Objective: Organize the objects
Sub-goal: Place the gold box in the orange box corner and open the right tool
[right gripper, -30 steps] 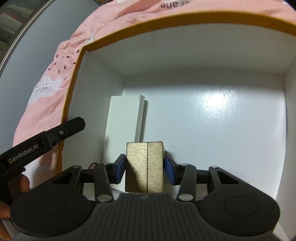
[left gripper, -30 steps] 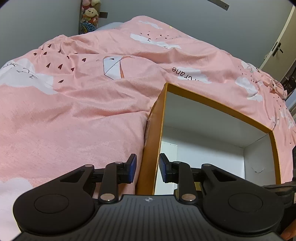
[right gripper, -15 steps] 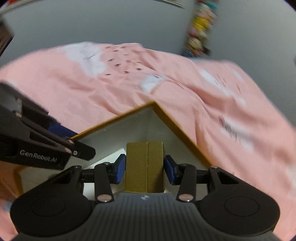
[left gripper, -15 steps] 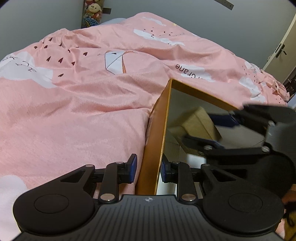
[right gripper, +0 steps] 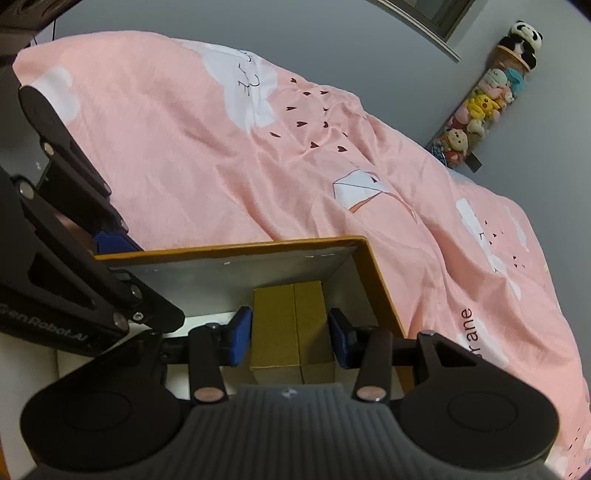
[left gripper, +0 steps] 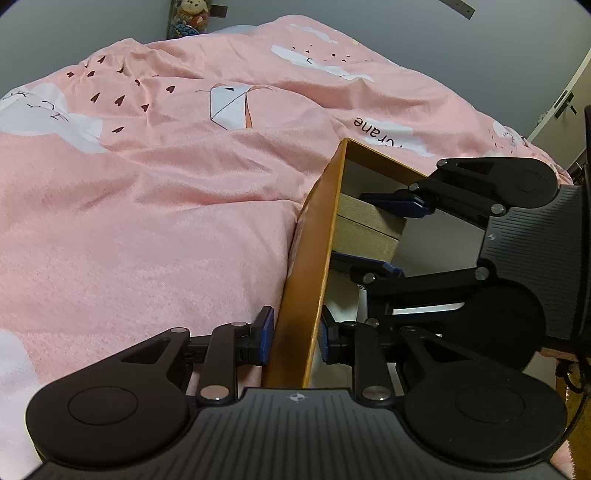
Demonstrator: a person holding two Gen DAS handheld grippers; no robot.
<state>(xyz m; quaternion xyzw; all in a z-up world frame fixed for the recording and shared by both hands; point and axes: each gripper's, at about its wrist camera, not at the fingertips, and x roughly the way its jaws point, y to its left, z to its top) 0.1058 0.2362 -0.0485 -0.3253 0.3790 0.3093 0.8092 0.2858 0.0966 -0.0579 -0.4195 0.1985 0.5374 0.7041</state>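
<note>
**Both tongs clamped: 1 on the box wall, 1 on a gold carton**

The left gripper [left gripper: 293, 338] is closed onto the orange side wall of the storage box [left gripper: 314, 266]: 1 blue pad presses the outer face and the other the white inner face, with the wall standing upright between them. The box rests on a pink duvet [left gripper: 147, 221] printed with clouds, small hearts and a paper crane, and the duvet spreads out to the left of and beyond these tongs.

To the right of the left gripper and further forward, the right gripper [left gripper: 391, 236] reaches into the box from the right, turned so that 1 finger sits above the other. Its 2 blue pads are clamped on a gold carton [left gripper: 365, 229], which shows a seam dividing it into 2 halves. In the right wrist view the carton [right gripper: 291, 328] sits squarely between the right gripper's [right gripper: 290, 334] fingers, inside the box near the corner where its far wall [right gripper: 229, 249] meets the right-hand wall. The left gripper's black arm [right gripper: 74, 258] crosses in from the left of these tongs.

Beyond the duvet, up and to the right of the right tongs, a column of plush toys [right gripper: 484, 103] hangs against the grey wall [right gripper: 258, 33].
</note>
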